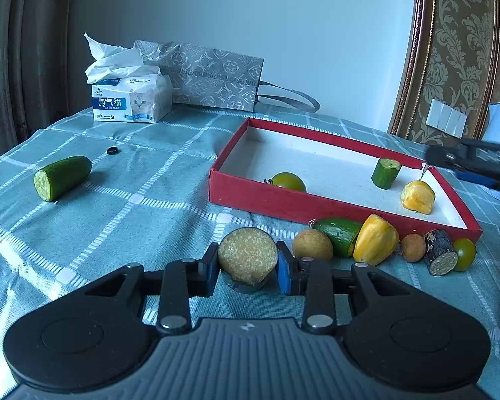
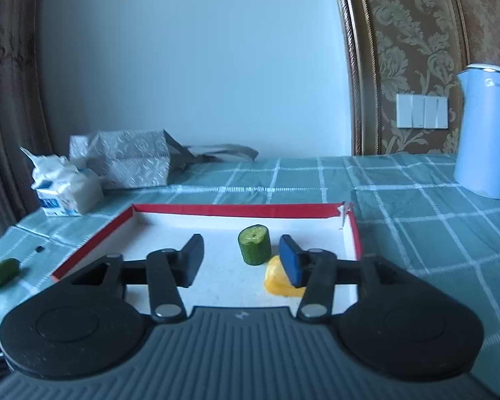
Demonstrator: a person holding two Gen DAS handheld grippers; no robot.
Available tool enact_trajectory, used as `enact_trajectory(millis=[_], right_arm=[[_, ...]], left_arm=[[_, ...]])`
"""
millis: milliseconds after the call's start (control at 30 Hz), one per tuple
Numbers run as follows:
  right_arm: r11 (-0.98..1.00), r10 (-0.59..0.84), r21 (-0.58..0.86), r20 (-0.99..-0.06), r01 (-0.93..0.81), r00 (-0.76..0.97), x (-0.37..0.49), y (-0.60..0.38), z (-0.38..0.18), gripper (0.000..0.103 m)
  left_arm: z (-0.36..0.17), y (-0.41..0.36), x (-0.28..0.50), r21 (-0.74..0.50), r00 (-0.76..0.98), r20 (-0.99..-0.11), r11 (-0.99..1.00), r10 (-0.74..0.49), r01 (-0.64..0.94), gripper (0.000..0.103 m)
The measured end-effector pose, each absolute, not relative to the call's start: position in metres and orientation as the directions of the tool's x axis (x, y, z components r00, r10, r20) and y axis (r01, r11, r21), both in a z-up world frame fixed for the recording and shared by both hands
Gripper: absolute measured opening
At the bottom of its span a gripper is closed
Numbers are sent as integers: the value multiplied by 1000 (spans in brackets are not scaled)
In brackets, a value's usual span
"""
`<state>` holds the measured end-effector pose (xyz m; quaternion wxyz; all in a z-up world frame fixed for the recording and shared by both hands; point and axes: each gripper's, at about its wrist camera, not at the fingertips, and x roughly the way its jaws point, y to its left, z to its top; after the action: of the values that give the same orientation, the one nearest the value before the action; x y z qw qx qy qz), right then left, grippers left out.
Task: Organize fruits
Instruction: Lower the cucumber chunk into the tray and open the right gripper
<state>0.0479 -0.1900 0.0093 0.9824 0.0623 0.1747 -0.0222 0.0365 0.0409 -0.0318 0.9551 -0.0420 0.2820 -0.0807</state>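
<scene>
My left gripper [image 1: 246, 263] is shut on a round, dark-skinned fruit chunk [image 1: 247, 256] with a pale yellow cut face, low over the checked cloth. Behind it lies a row of fruit: a brown longan [image 1: 312, 245], a cucumber piece [image 1: 338, 235], a yellow piece [image 1: 376, 239] and a dark chunk [image 1: 440, 251]. The red box [image 1: 260, 196] holds a green tomato [image 1: 288, 181], a cucumber stub [image 1: 386, 172] and a yellow piece [image 1: 417, 196]. My right gripper [image 2: 240, 241] stands open over the box [image 2: 236, 209]. The cucumber stub [image 2: 255, 245] stands just beyond it. The yellow piece [image 2: 278, 281] lies under its right finger.
A half cucumber [image 1: 62, 177] and a small black ring [image 1: 112, 150] lie on the cloth to the left. A tissue pack [image 1: 131, 100] and a grey patterned bag [image 1: 210, 76] stand at the back. A pale blue kettle [image 2: 486, 130] stands at the right.
</scene>
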Motion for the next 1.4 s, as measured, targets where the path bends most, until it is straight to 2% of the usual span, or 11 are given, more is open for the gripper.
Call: enact_trajectory(millis=[100,300,333,400,533,1400], right_arm=[[993,-23,104,-299,56,954,16,-192,5,59],[993,-49,89,-230,71,972,-32,-202,-11,60],[993,-54,93,-214,76,975,-37,-203,-11,67],[990,-73,106,-182,93,981,-42,-205,-13,74],[991,-86,90,-151,100,985,-44,-205,-13,74],[987,-96,114,-138,112,986,-42,-207,-15,74]], left_arm=[[-32,41,37,-123,828,-532,984,-175,129,33],[-32,40,37,-104,830,-535,988,-156,118,33],[-32,40,36,-100,831,-536,988,-151,115,33],[-32,39,36,-89,832,-537,990,-140,109,33],[-31,38,36,-77,834,-538,992,-122,96,33],[-30,40,34,-52,839,-538,997,-81,64,34]])
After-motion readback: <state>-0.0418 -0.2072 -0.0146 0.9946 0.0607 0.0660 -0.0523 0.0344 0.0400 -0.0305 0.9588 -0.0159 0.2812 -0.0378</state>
